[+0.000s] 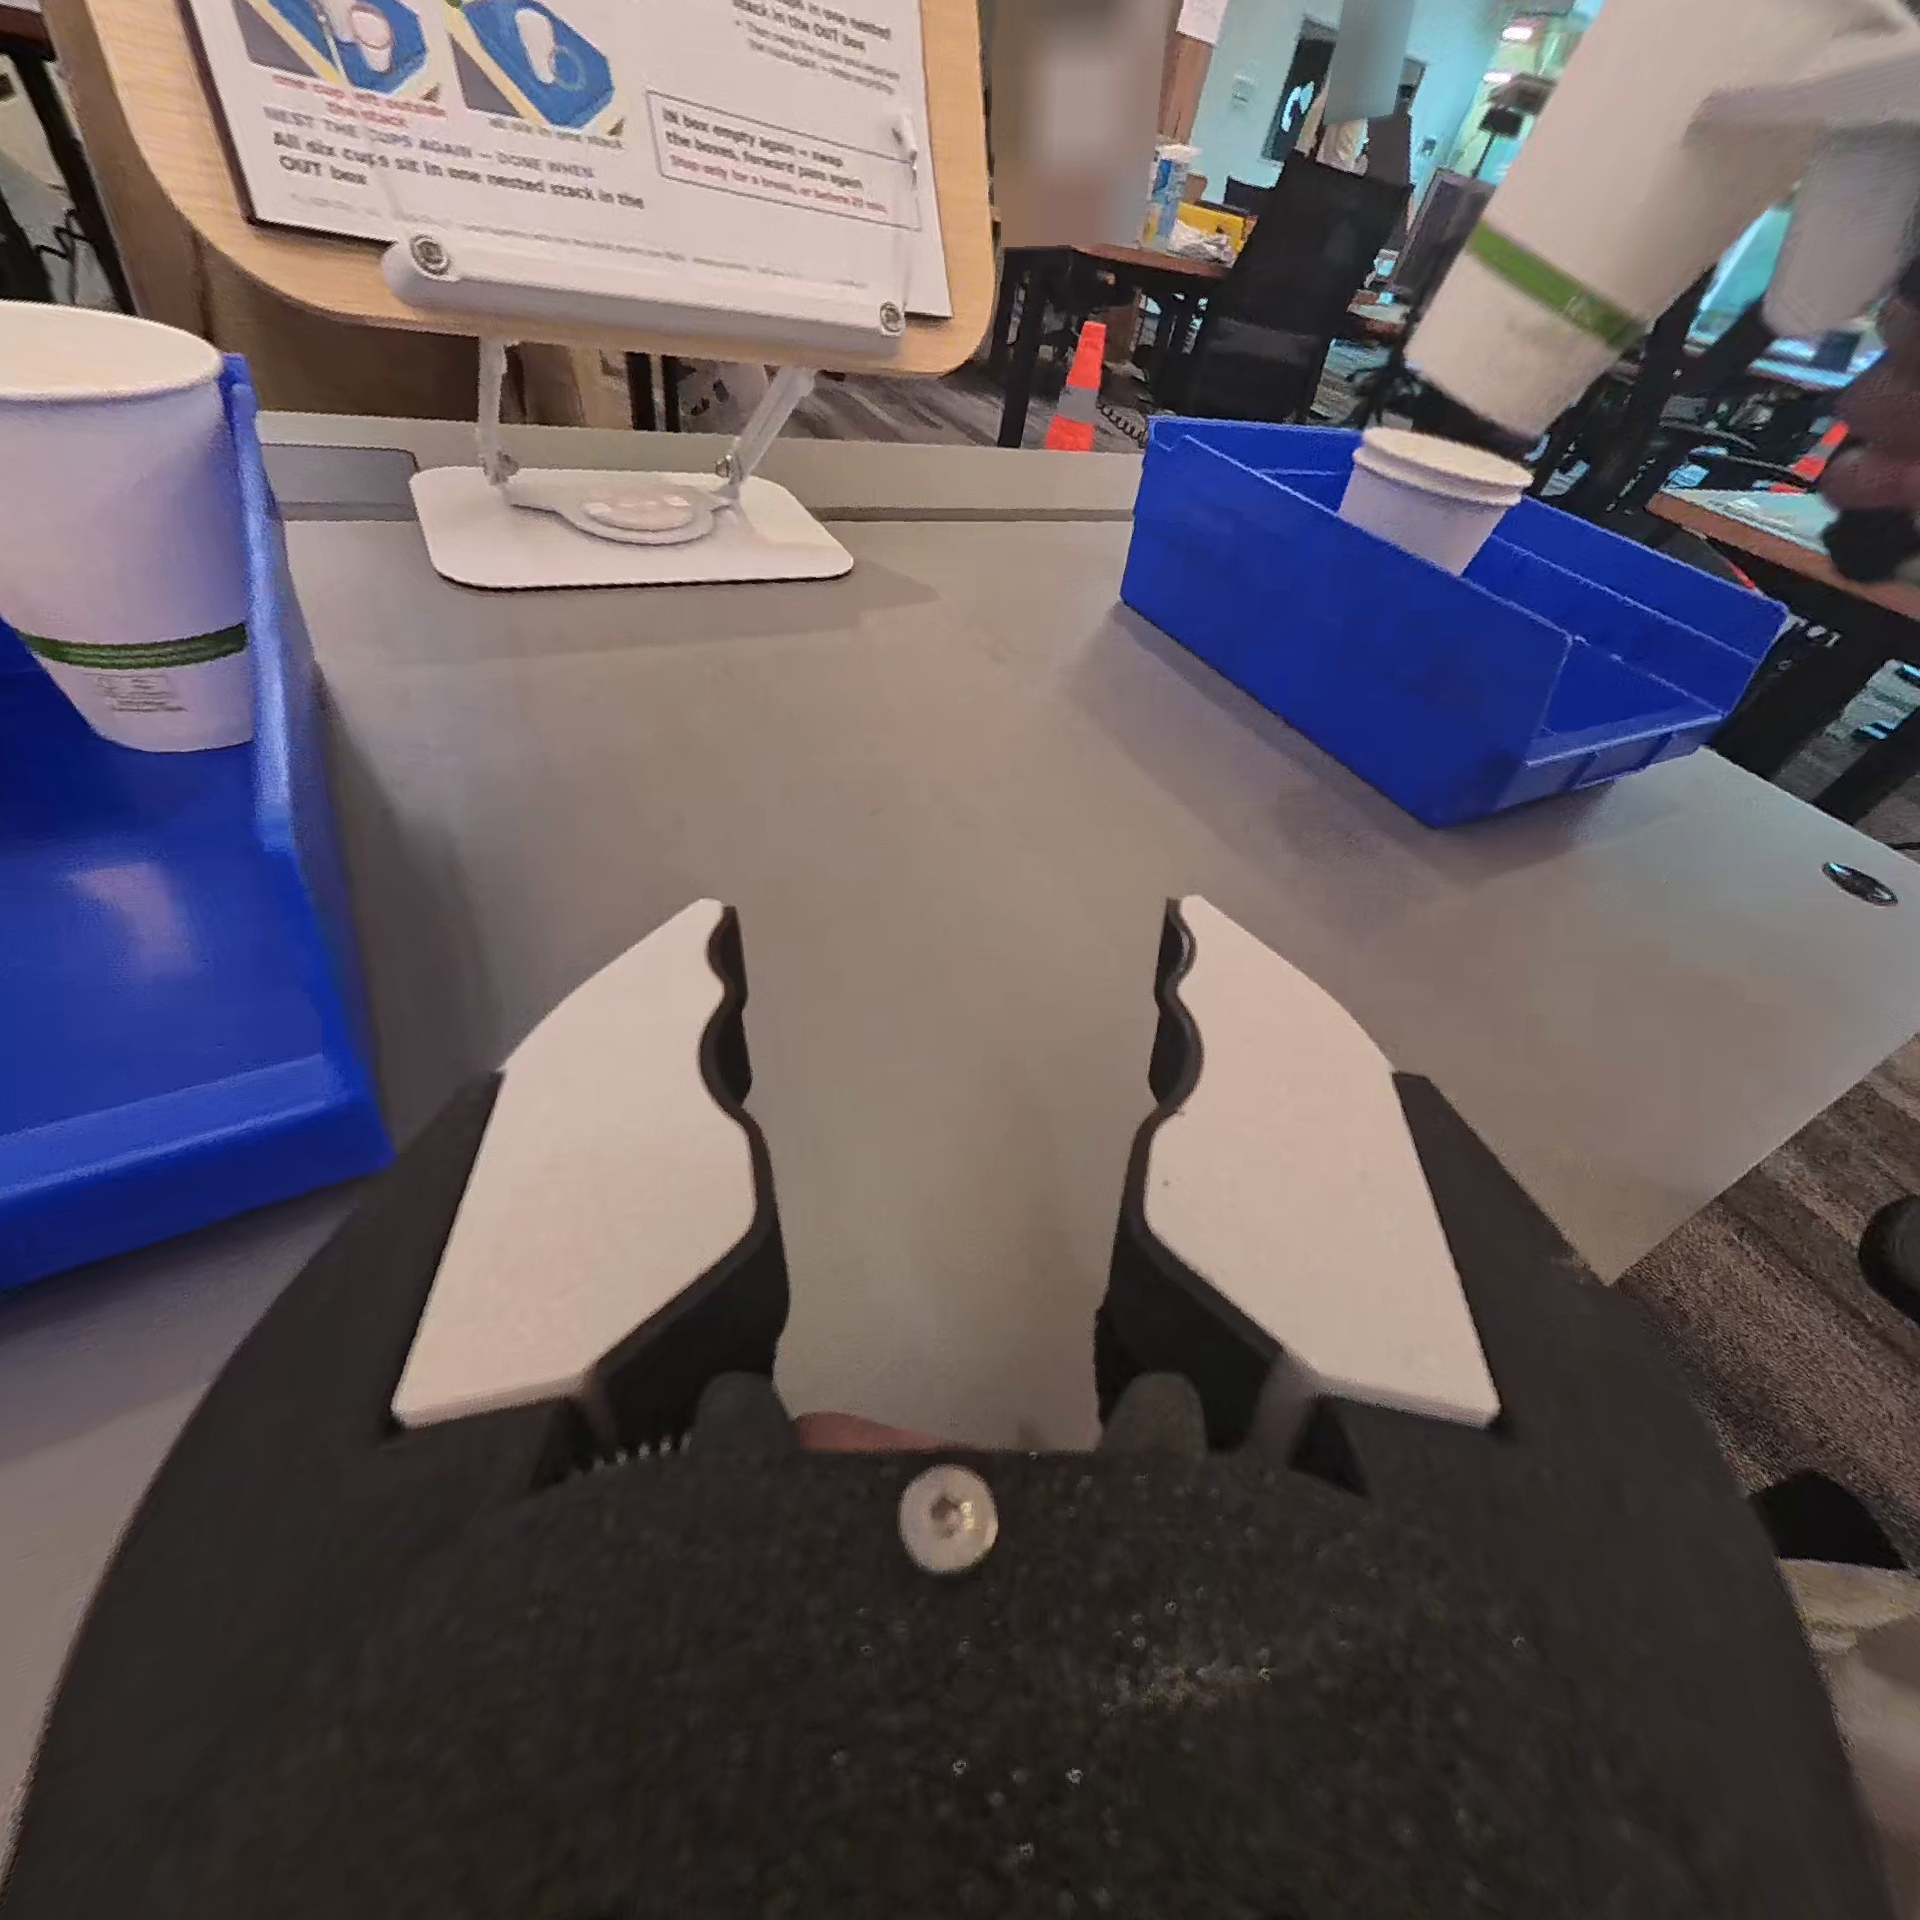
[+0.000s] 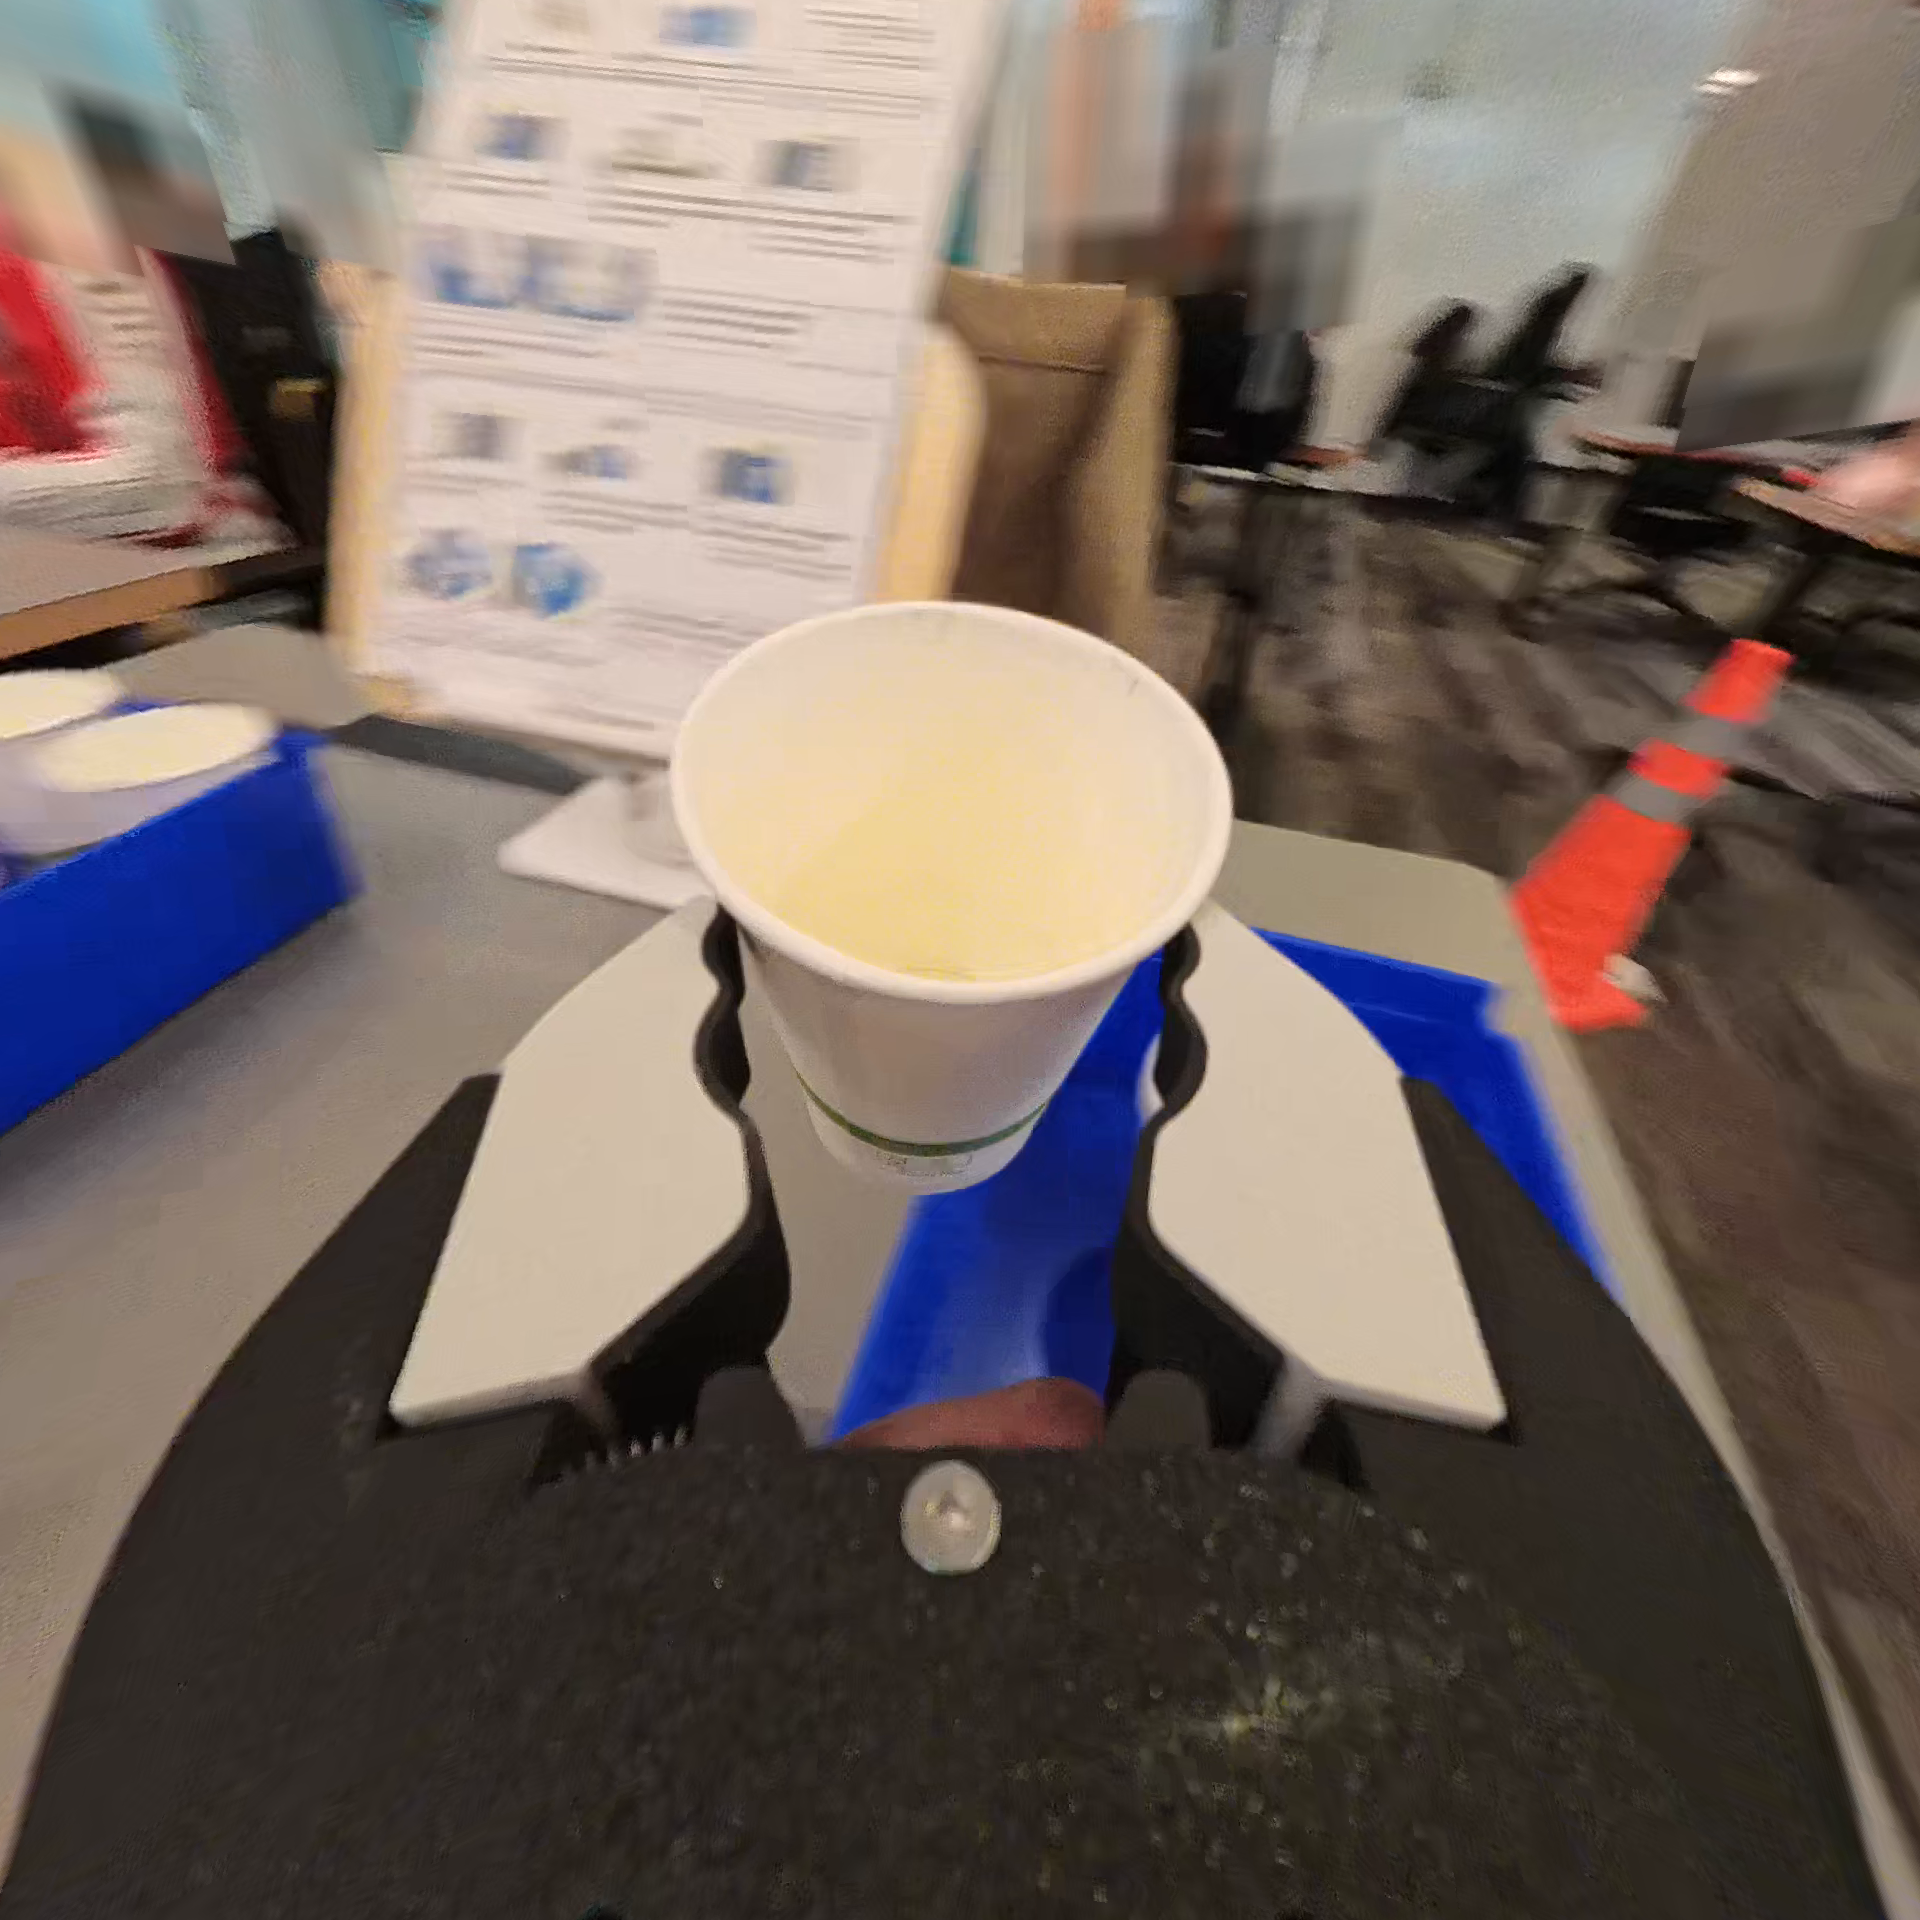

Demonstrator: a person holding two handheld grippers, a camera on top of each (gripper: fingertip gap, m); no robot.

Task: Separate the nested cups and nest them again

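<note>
A grey table (image 1: pixel 935 727) carries two blue bins. Left of the right bin (image 1: pixel 1403 665), the left gripper (image 1: pixel 951 935) waits, fingers wide and empty. Above that bin, the right gripper (image 2: pixel 951 956) pinches a paper cup (image 2: pixel 935 935), likely for nesting into the cup (image 1: pixel 1429 499) standing there.

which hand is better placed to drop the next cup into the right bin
Right. The right hand-held gripper already grips a paper cup above the blue bin, where another cup stands. The left hand-held gripper is open and empty over bare table.
</note>
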